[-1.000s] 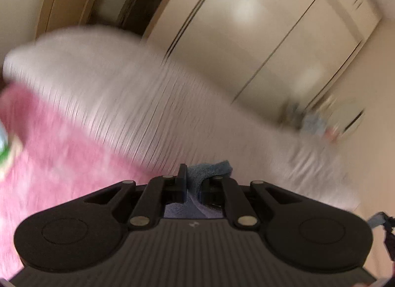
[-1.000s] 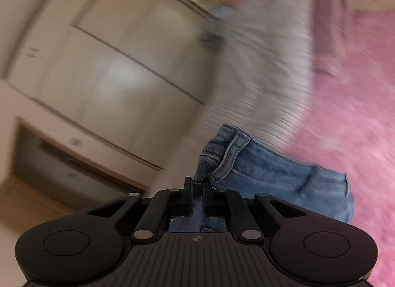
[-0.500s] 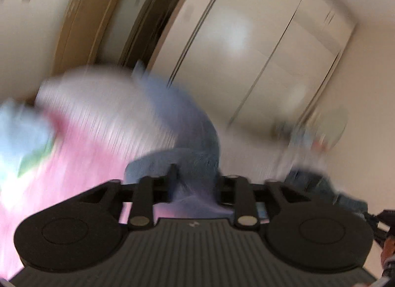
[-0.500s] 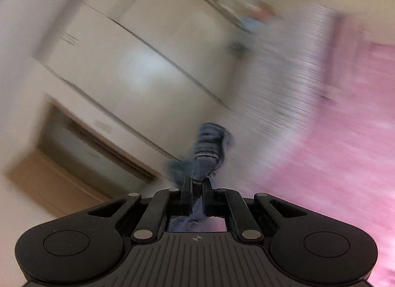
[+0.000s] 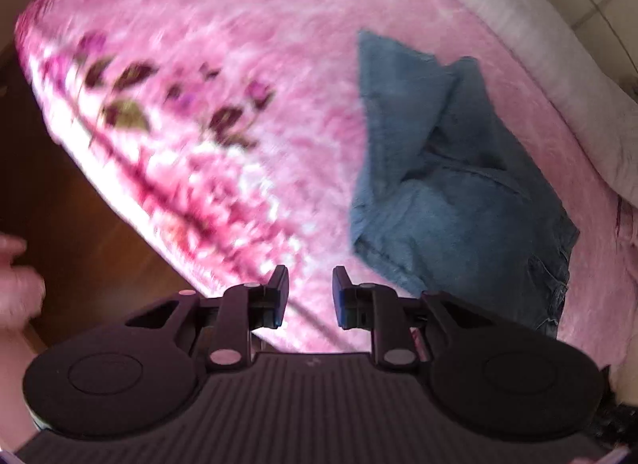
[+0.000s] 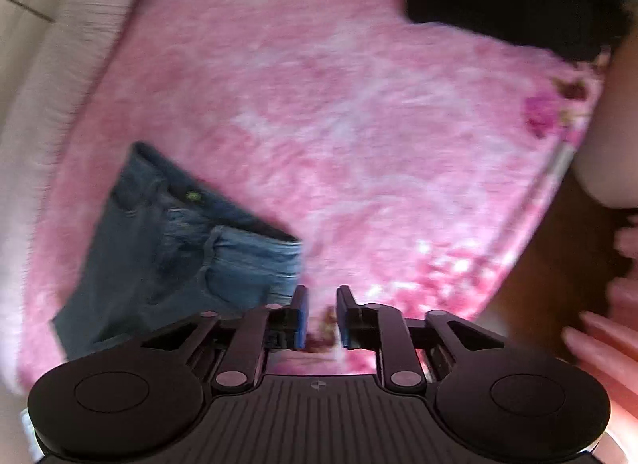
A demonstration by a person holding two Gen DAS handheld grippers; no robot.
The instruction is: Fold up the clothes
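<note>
**Jeans down on the blanket, both grippers free for the first fold**

The jeans (image 5: 450, 192) lie rumpled on the pink blanket (image 5: 239, 45), toward the edge that meets the grey cover (image 5: 558, 77). In the left view one leg end sticks up in a crease; in the right view the waistband (image 6: 223, 220) with its label faces the camera. The left gripper (image 5: 306, 296) hangs over the blanket just beside the denim, its jaws narrowly parted and lately closing, nothing between them. The right gripper (image 6: 322, 316) sits near the waistband corner, jaws narrowly parted after just opening, and also empty. A hand (image 6: 598, 344) shows at the right view's edge.

Judging from this, the garment is released but not flat, so the step in hand is to spread it before folding.

To do it well:
- Take the waistband corner with the right gripper and the creased leg end with the left
- Pinch only the denim; the fleecy blanket could catch in the pads
- Pull the two ends apart gently until the crease goes
- Bring one leg over the other, seams matched
- Keep the garment low so it does not slide toward the grey cover
</note>
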